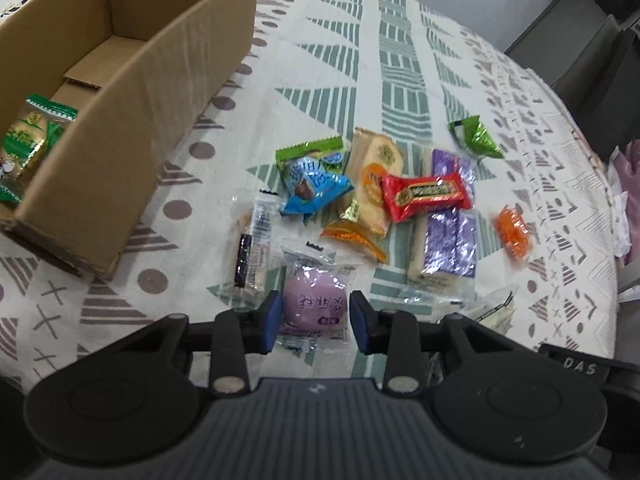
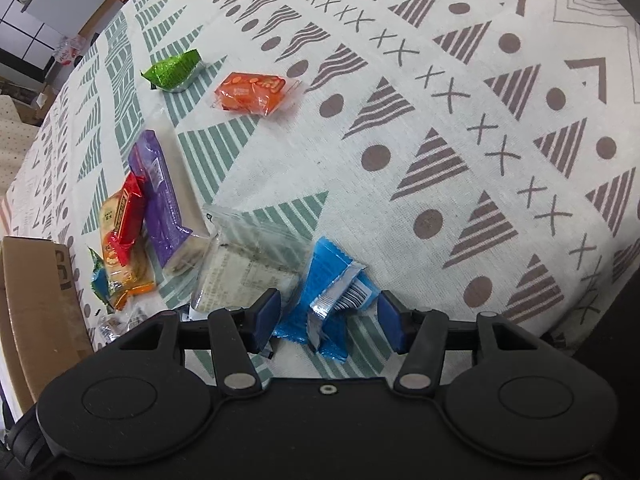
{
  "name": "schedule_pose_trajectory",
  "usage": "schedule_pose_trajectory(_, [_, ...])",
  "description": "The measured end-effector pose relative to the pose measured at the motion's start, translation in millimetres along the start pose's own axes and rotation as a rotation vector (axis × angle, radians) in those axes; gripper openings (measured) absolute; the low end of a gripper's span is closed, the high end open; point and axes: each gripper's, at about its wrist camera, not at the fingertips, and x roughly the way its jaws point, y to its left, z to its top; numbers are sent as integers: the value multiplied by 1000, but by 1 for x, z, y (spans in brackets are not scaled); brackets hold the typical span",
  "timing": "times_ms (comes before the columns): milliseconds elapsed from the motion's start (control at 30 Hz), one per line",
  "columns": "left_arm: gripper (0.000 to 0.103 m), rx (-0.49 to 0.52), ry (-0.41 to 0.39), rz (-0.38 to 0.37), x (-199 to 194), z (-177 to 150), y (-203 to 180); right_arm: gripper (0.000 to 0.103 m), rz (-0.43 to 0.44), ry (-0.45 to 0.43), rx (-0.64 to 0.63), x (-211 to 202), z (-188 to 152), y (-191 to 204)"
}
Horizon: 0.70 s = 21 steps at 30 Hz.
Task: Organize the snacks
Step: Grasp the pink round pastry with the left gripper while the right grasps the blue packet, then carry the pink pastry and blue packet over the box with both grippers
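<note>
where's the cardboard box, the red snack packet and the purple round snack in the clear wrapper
cardboard box (image 1: 132, 128): left wrist view, on its outer side wall.
red snack packet (image 1: 424, 196): left wrist view, on the middle of its printed face.
purple round snack (image 1: 314, 300): left wrist view, on the purple cake inside its clear wrapper.

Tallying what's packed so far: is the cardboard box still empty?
No: a green-and-gold snack packet already lies inside the cardboard box, at its near end.

White letters "DAS" stand on a black block (image 1: 580, 362) just right of the left tongs (image 1: 316, 322); wrapper print is too blurred to read.
</note>
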Motion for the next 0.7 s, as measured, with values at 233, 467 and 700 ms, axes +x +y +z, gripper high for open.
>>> schedule_pose_trajectory(233, [37,21,-19,34,12,1,-5,38,12,-7,-35,1,2,6])
schedule_pose_trajectory(467, [32,13,-25,44,4,3,-3,36,24,-29,-33,-11,3,4])
schedule_pose_trajectory(700, [32,15,-55,16,-18,5,-2,36,64,-68,-54,-29,0,14])
